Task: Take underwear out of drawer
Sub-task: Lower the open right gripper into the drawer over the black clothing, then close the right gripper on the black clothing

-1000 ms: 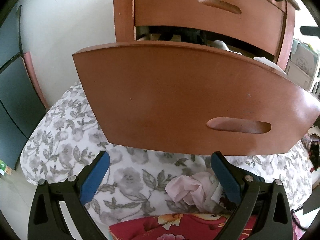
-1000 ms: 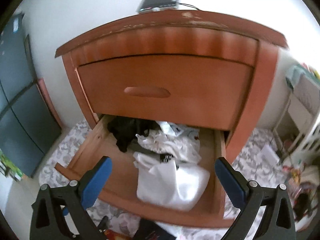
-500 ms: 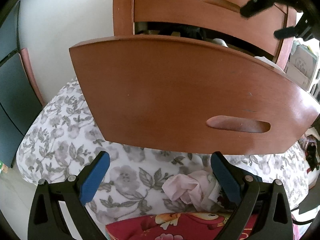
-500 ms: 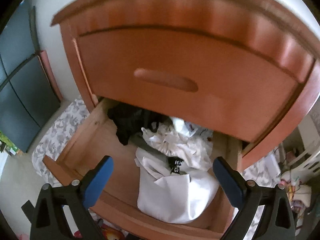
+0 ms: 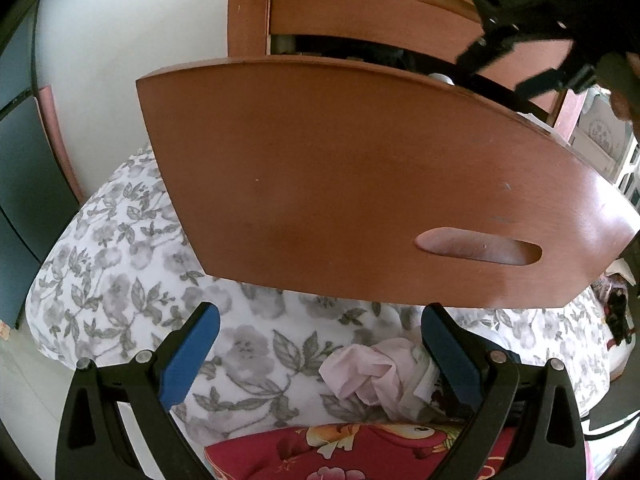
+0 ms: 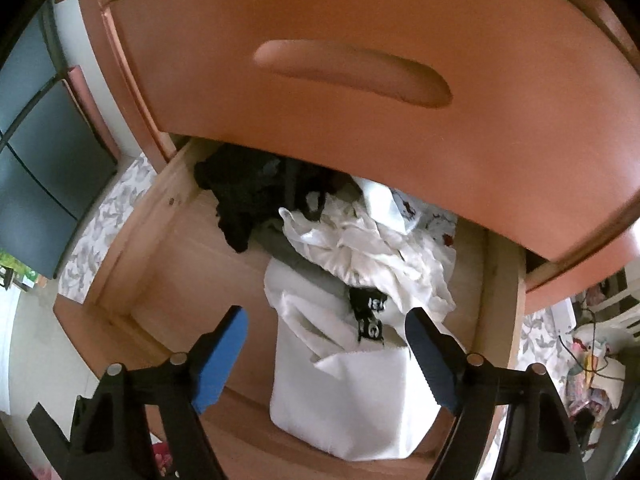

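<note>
The right gripper [image 6: 326,326] is hanging wide open over the open drawer [image 6: 176,248], jaws straddling the white underwear [image 6: 340,384] at six o'clock, likely lining up a grab. The left gripper [image 5: 316,324] is waiting wide and empty below the drawer front [image 5: 360,184], clear of the reach, a pink garment [image 5: 372,372] lying at five o'clock.

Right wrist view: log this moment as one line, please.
stage: reach | right gripper: open, above white garment in open drawer | left gripper: open, empty, outside drawer front | nothing grasped
</note>
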